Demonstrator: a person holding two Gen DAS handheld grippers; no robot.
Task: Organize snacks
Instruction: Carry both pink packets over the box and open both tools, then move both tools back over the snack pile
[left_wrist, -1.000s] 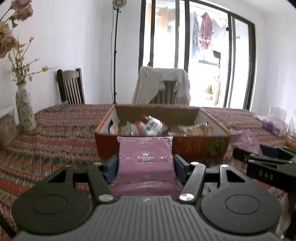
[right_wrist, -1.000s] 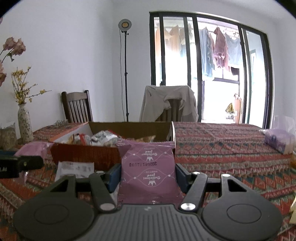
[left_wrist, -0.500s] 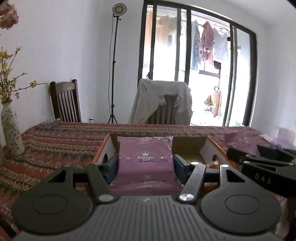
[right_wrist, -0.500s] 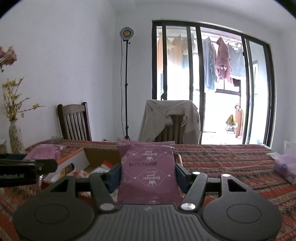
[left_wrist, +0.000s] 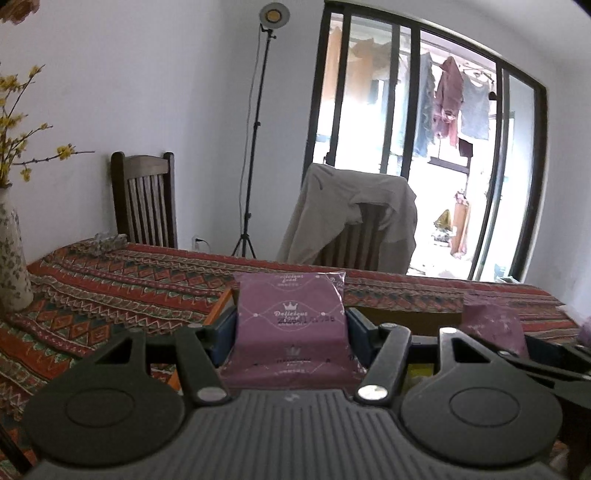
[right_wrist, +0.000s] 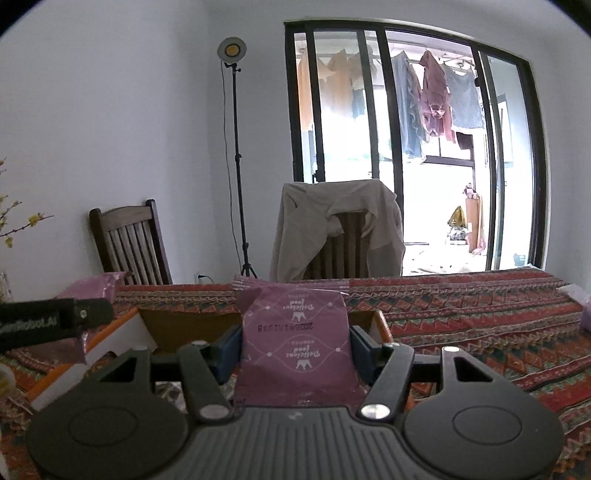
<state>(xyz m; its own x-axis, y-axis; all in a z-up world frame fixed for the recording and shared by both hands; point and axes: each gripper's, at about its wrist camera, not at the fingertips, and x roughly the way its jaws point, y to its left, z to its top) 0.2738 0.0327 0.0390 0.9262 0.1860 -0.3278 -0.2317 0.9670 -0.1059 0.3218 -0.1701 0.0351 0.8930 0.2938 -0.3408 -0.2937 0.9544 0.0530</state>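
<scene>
My left gripper (left_wrist: 291, 332) is shut on a purple snack packet (left_wrist: 290, 325), clamped between its blue pads. My right gripper (right_wrist: 295, 345) is shut on a second purple packet (right_wrist: 297, 350) of the same kind, held upside down. Both hang over the open cardboard box (right_wrist: 188, 325), whose orange rim (left_wrist: 221, 306) and far inner wall (left_wrist: 410, 318) show behind the packets. The box's contents are almost wholly hidden by the grippers. The right gripper with its packet (left_wrist: 495, 325) shows at the right of the left wrist view; the left gripper (right_wrist: 55, 321) shows at the left of the right wrist view.
The table carries a red patterned cloth (right_wrist: 480, 321). A flowered vase (left_wrist: 11, 266) stands at the left edge. Behind the table are a wooden chair (left_wrist: 144, 199), a chair draped with a beige jacket (right_wrist: 340, 229) and a lamp stand (right_wrist: 238, 155).
Both grippers have advanced with their packets towards and over the box. The box has slid down behind the grippers, so its contents are now out of sight.
</scene>
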